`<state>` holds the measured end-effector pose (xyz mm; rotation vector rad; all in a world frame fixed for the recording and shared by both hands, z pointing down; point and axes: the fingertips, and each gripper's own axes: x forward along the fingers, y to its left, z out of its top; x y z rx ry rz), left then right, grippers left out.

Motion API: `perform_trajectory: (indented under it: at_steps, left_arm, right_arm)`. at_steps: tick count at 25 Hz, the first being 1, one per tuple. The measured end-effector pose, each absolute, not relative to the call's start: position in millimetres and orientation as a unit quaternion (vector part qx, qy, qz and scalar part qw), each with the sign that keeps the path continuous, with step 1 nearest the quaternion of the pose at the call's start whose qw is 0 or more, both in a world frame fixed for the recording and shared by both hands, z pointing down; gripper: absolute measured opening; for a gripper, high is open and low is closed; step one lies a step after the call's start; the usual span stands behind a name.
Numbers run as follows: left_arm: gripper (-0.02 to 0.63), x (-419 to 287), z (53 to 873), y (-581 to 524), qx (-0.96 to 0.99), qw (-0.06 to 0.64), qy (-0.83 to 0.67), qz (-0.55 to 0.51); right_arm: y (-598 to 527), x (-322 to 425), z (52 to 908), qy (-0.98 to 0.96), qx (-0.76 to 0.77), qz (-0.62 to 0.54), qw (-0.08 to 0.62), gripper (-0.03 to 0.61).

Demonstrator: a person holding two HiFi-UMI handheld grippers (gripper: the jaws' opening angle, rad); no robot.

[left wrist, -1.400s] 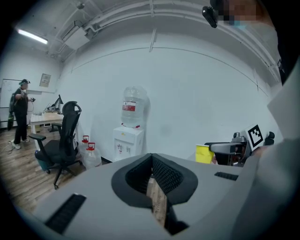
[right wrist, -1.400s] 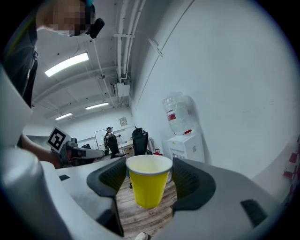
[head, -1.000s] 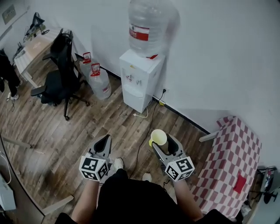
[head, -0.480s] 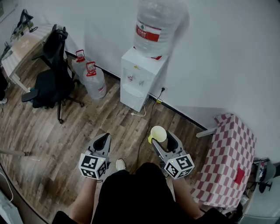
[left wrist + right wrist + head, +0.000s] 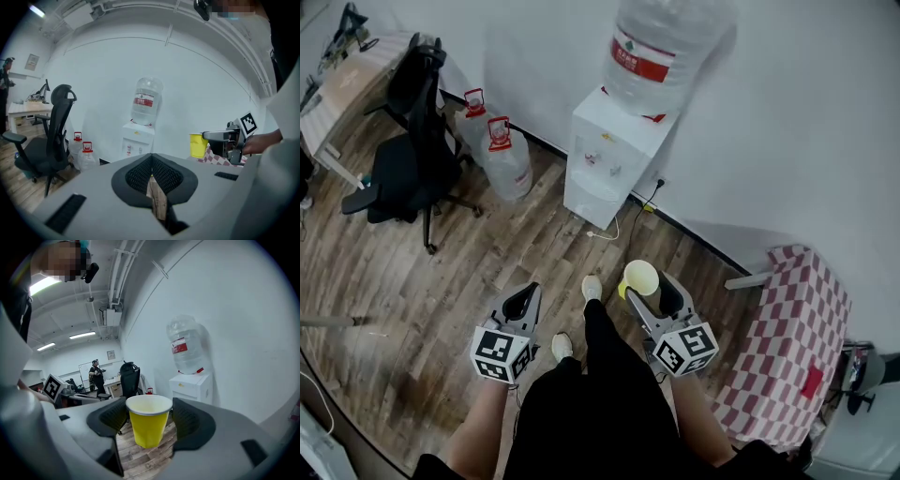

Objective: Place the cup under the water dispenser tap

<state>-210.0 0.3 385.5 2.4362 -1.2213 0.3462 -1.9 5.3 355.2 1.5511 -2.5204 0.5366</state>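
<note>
A yellow paper cup (image 5: 639, 277) stands upright between the jaws of my right gripper (image 5: 646, 291), which is shut on it. In the right gripper view the cup (image 5: 148, 423) fills the gap between the two dark pads (image 5: 115, 416). The white water dispenser (image 5: 614, 161), with a large bottle on top, stands against the wall ahead, well beyond the cup. Its taps (image 5: 601, 160) face me. My left gripper (image 5: 522, 302) is shut and empty, low at the left. From the left gripper view I see the dispenser (image 5: 137, 139) and the held cup (image 5: 198, 145).
Two full water jugs (image 5: 505, 157) stand on the wood floor left of the dispenser, next to a black office chair (image 5: 405, 150). A desk (image 5: 347, 82) is at far left. A red-checked table (image 5: 792, 352) stands at right. A white cable (image 5: 612, 235) lies before the dispenser.
The person has stepped forward, one foot now ahead, and the dispenser has come closer and shifted right in the head view. Both grippers keep their pose; the cup stays held.
</note>
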Motion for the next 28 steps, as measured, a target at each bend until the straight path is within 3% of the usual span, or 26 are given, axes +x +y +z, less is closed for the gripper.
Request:
perform_trajectory:
  at_steps: [14, 28]
  left_arm:
    - [0.015, -177, 433, -115, 0.848, 0.24, -0.441, 0.172]
    - [0.015, -110, 607, -261, 0.834, 0.294, -0.432, 0.175]
  right_arm:
    - [-173, -2, 461, -0.841, 0.481, 0.221, 0.11, 0.318]
    - [-328, 20, 682, -0.799, 0.538, 0.217, 0.154, 0.318]
